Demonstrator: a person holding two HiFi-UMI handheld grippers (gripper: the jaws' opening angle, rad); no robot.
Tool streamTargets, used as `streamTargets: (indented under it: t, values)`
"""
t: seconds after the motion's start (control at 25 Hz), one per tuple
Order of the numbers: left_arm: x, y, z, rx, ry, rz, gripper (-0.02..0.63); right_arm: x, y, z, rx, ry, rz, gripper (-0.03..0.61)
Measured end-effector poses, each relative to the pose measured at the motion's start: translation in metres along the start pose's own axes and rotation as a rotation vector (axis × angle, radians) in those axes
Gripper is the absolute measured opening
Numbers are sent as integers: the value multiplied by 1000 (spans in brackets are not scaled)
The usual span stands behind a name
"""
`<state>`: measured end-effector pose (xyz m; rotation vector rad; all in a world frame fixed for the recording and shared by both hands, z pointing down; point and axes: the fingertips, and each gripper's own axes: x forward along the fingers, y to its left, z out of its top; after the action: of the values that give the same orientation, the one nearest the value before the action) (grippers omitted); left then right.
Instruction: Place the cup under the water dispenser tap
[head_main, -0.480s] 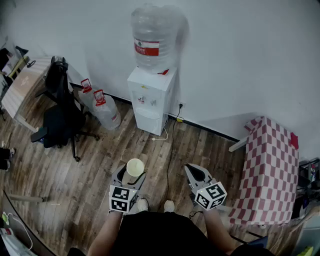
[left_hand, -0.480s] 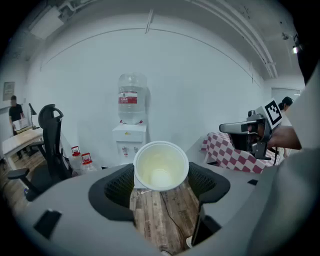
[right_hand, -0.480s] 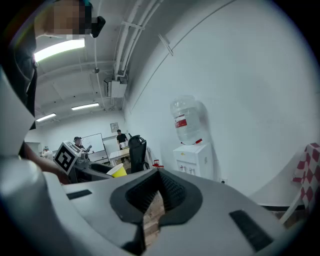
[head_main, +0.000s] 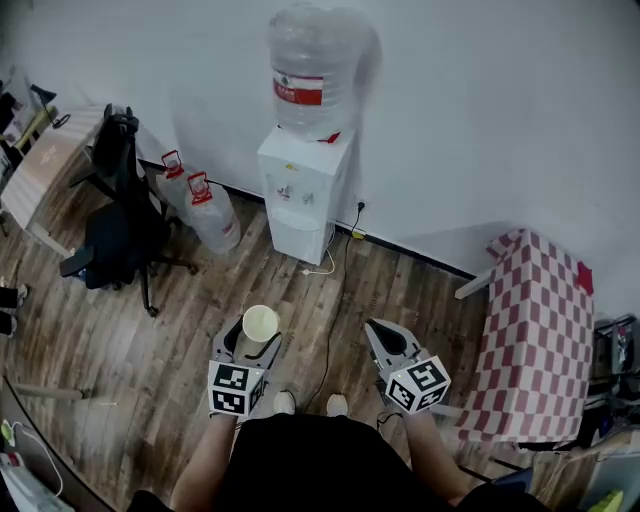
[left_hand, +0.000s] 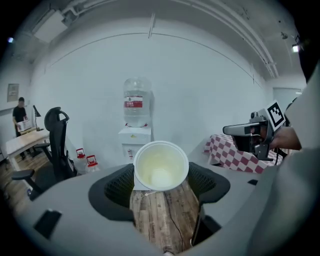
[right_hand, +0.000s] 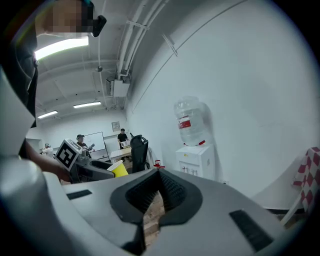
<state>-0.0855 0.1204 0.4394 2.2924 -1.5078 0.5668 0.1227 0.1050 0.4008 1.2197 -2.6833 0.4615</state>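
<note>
My left gripper (head_main: 254, 340) holds the cup (head_main: 260, 322) between its wide jaws, well away from the dispenser (head_main: 300, 195) by the wall, and my right gripper (head_main: 386, 341) is closed on nothing.

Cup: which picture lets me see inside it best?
The left gripper view. There the cup is held by the left gripper, its open mouth facing the camera, looking empty. The head view shows only its small round rim from above; the right gripper view shows a bit of its yellow side.
</note>
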Motion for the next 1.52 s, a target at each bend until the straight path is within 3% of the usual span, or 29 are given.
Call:
streamTargets:
  t: [0.32,1.04,1.52]
  values:
    - [-7,12,-5,10,-12,-17,348,3,16,-5,20,0,0,21]
    - [-41,53,-38,27,-15,-87,348,6,68,-18,41,-14,-117,21]
    - [-26,56,-48,18,9,-112,348,14,63,-24,60,8,-132,21]
